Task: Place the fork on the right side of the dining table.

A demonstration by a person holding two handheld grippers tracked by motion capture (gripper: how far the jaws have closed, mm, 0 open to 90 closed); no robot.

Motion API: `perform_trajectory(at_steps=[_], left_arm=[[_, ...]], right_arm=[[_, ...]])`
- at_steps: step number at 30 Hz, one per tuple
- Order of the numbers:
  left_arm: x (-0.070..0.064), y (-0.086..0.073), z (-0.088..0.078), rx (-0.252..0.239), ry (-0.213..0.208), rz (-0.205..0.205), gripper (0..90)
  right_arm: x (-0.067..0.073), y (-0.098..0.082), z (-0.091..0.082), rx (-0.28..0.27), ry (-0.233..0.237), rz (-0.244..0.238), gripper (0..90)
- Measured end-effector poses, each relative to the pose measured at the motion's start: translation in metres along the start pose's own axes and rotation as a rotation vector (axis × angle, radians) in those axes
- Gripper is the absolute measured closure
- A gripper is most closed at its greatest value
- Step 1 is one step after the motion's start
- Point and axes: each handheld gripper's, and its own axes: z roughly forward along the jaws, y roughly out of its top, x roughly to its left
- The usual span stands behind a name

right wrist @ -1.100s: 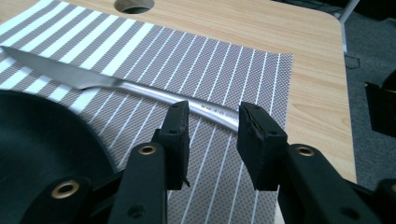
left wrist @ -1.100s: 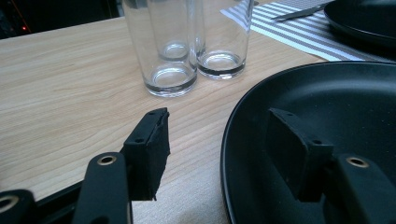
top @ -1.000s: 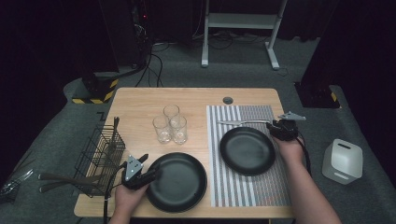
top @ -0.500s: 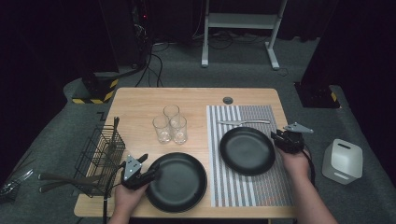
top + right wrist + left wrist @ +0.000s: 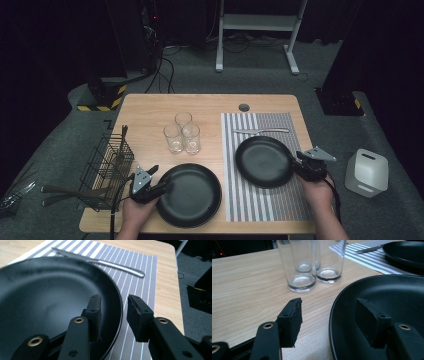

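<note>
Setting the table looks like the step in hand. The left gripper (image 5: 159, 182) straddles the near rim of the big black plate (image 5: 192, 195) on the bare table (image 5: 150, 107), its jaws wide and released. The right gripper (image 5: 113, 308) has just been opening; the rim of the smaller plate (image 5: 50, 297) sits between its pads, unpressed. Next, I judge, it must clamp that rim or back away. A knife (image 5: 105, 263) lies beyond the plate.
</note>
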Motion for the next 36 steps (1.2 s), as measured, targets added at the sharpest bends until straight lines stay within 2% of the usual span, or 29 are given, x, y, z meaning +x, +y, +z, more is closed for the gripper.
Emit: perform_trajectory(at_steps=[7, 13, 23, 36], left_arm=[[0.000, 0.000, 0.000, -0.002, -0.008, 0.000, 38.8], [0.000, 0.000, 0.000, -0.003, -0.011, 0.003, 38.8], [0.000, 0.000, 0.000, 0.000, -0.012, -0.004, 38.7], [0.002, 0.001, 0.001, 0.004, -0.015, -0.017, 39.4]], right_arm=[[0.009, -0.011, -0.016, 0.005, -0.013, 0.014, 62.9], [0.022, -0.019, -0.026, -0.011, 0.001, 0.020, 61.9], [0.048, -0.025, -0.023, -0.013, 0.042, 0.026, 61.2], [0.086, -0.017, -0.021, -0.015, 0.088, 0.001, 59.8]])
